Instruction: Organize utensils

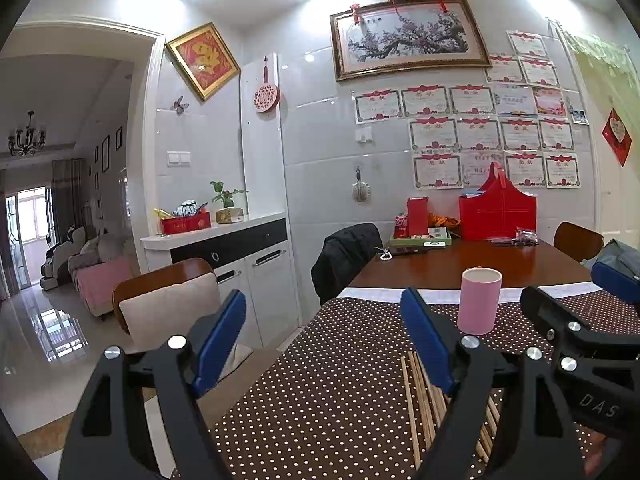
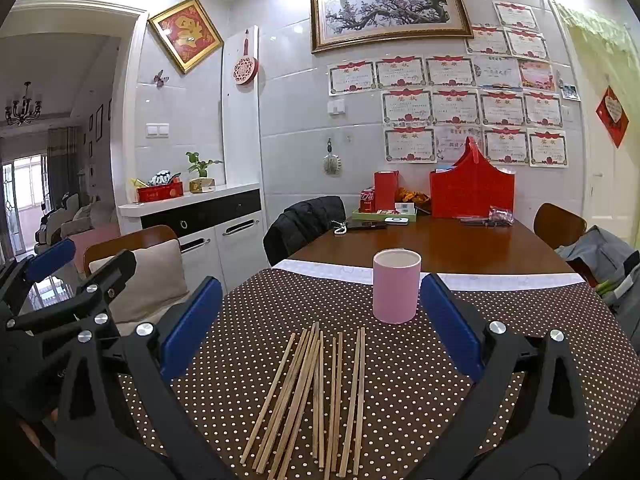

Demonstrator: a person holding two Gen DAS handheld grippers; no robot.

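Both the left gripper [image 1: 324,340] and right gripper [image 2: 320,320] gape wide and empty above wooden chopsticks [image 2: 316,396] scattered on the dotted mat [image 2: 420,360], the upright pink cup [image 2: 396,286] just beyond, red boxes [image 2: 472,192] far behind.

Left gripper [image 1: 326,344] and right gripper [image 2: 320,328] hover side by side, jaws spread wide, empty.
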